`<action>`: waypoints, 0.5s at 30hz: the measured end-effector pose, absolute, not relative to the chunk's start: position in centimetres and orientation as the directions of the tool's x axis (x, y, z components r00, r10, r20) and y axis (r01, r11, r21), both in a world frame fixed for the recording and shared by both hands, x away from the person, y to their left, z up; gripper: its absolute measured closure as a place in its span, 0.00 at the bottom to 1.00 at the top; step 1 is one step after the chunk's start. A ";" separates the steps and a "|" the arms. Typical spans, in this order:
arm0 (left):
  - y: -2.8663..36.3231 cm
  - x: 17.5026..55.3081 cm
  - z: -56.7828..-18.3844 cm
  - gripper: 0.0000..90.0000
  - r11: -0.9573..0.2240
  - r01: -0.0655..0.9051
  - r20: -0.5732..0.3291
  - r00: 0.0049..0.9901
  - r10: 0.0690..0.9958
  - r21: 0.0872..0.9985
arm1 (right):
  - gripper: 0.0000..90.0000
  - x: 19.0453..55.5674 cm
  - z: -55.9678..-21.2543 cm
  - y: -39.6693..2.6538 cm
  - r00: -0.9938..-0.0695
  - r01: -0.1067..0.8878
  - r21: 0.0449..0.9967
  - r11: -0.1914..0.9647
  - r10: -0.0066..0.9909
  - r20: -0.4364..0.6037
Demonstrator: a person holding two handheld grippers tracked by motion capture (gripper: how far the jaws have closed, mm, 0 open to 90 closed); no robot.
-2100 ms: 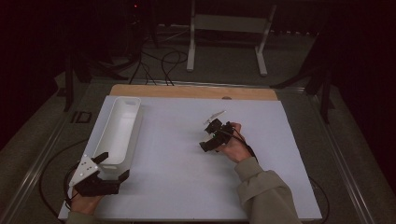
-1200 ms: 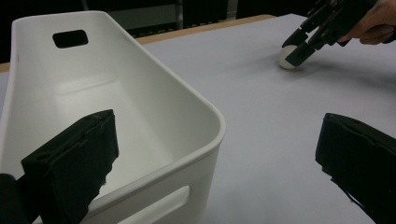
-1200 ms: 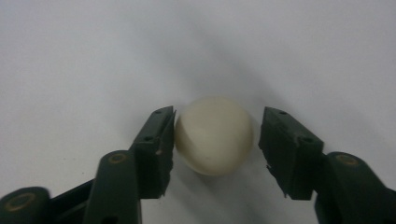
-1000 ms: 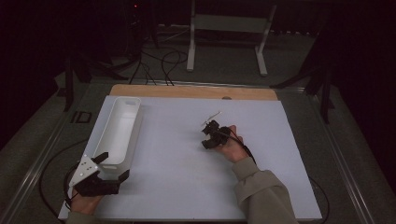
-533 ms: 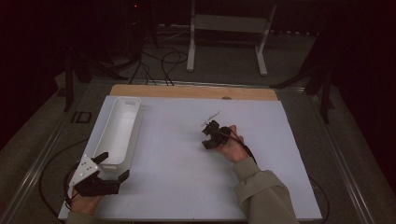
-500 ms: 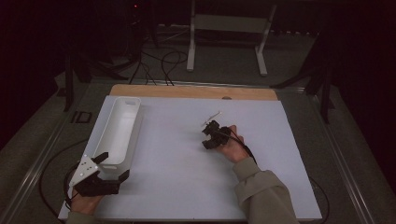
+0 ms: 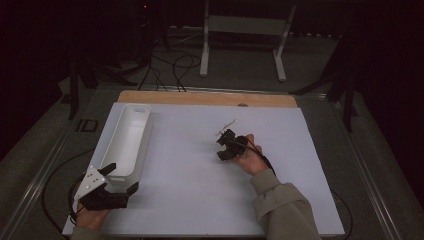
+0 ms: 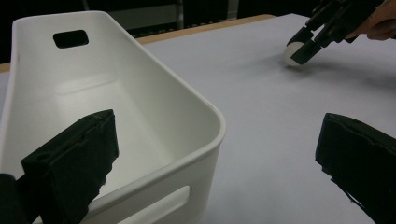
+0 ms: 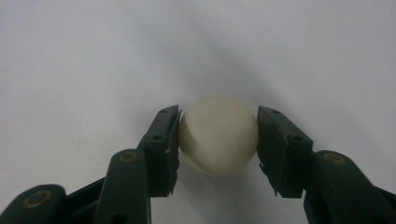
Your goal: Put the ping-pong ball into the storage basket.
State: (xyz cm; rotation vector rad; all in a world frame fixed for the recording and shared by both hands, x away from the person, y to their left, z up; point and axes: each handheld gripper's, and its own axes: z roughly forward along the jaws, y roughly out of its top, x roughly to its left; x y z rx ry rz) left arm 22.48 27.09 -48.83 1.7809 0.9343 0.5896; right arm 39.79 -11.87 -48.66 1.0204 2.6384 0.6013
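Staying clamped on the egg (image 9: 218, 135), right hand-held gripper (image 9: 218, 140) (unmoved).

Dim room — grey floor (image 7: 240, 82), tangled cables (image 7: 170, 65), a white metal stand (image 7: 245, 30) behind.

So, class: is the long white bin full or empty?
Empty. The left gripper view shows the white bin's bare floor, and the white ball is outside on the table, clamped in the right gripper.
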 end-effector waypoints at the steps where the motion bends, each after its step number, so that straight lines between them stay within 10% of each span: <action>1: 27.1 22.5 -48.8 0.00 -0.202 0.325 -0.027 0.583 0.812 0.924 | 0.55 39.7 -48.6 -11.9 -0.724 0.583 0.459 0.671 0.685 -0.083; 15: 27.1 22.5 -48.8 0.00 -0.202 0.327 -0.029 0.583 0.812 0.923 | 0.55 39.3 -46.7 -11.4 -0.739 0.552 0.461 0.695 0.664 -0.115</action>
